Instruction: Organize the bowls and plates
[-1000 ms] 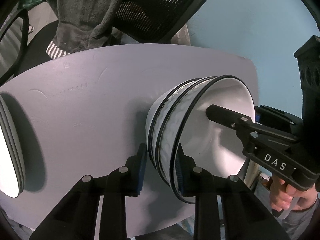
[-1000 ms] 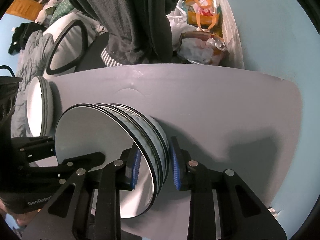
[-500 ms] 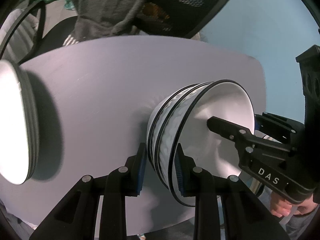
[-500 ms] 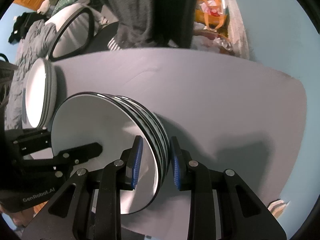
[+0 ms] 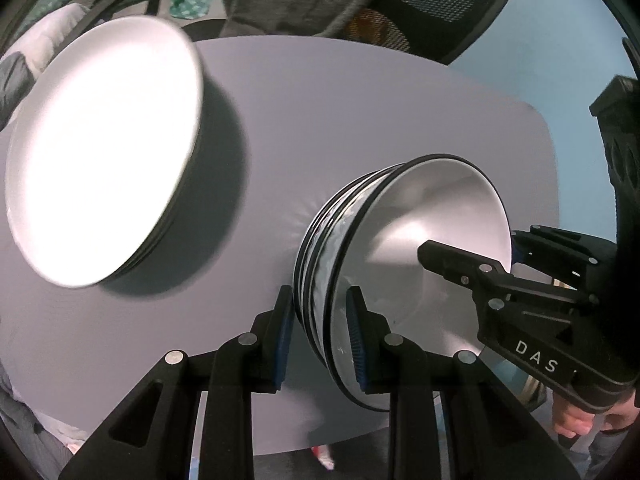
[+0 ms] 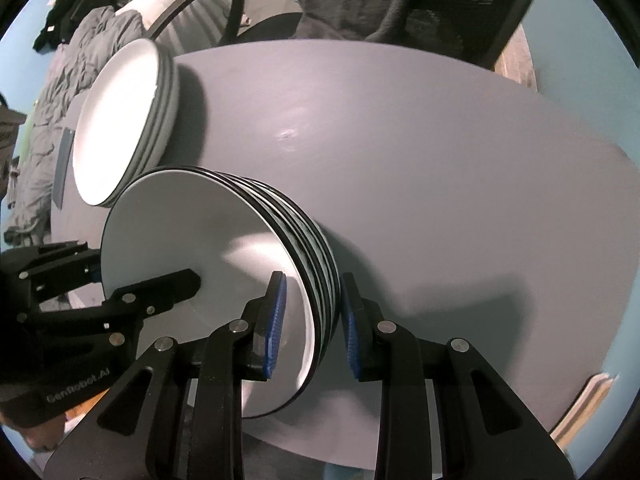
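Carrying the nested bowl stack point(image 5: 400, 276) above the worktop point(image 5: 340, 128), both grippers (left point(image 5: 320, 332), right point(image 6: 312, 320)) are clamping opposite rims; keeping grips level is advisable approaching the plate stack point(image 5: 104, 148).

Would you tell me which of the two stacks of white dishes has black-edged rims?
The stack of bowls, clamped at opposite rims by both grippers; its rims are edged in black. The stack of plates beside it on the table has plain grey-white edges.
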{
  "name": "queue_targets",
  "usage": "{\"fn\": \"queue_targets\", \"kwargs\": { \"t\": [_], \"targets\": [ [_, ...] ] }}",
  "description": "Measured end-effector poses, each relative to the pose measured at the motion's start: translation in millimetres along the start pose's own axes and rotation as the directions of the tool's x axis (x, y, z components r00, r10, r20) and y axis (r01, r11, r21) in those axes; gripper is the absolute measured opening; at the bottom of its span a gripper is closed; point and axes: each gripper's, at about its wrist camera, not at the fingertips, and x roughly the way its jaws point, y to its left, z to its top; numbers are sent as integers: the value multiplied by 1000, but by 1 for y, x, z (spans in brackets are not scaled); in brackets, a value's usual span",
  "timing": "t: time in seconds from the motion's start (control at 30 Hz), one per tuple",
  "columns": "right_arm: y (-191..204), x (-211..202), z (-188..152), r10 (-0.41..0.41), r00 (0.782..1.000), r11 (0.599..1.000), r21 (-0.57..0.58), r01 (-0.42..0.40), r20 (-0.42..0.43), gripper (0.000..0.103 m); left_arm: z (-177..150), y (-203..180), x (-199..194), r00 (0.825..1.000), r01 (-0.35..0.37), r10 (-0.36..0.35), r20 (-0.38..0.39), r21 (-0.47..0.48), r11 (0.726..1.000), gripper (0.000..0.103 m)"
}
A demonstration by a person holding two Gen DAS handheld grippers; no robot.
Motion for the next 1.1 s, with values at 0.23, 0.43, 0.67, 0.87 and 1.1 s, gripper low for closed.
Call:
{"fn": "queue_targets", "kwargs": {
  "t": [0.23,0.43,0.67,0.87,1.1],
  "targets": [
    [41,14,-7,-2,1000,1000,-16,2,-8,27,-28,32,-9,999,-40,40,31,-11,999,26],
    [70,27,-12,12,1000,999,-31,-13,-25,27,-49,66,-13,998,-50,51,42,-32,998,25],
    [92,37,-5,20,999,999,-29,-21,-30,27,-64,93,-18,997,-54,57,51,-57,997,25],
    [107,34,-21,22,999,999,-32,-23,-33,27,-74,111,-24,997,-55,58,55,-55,997,25],
    [121,37,-25,20,999,999,-32,-21,-39,27,-66,111,-15,997,-56,59,56,-58,997,25]
  ]
}}
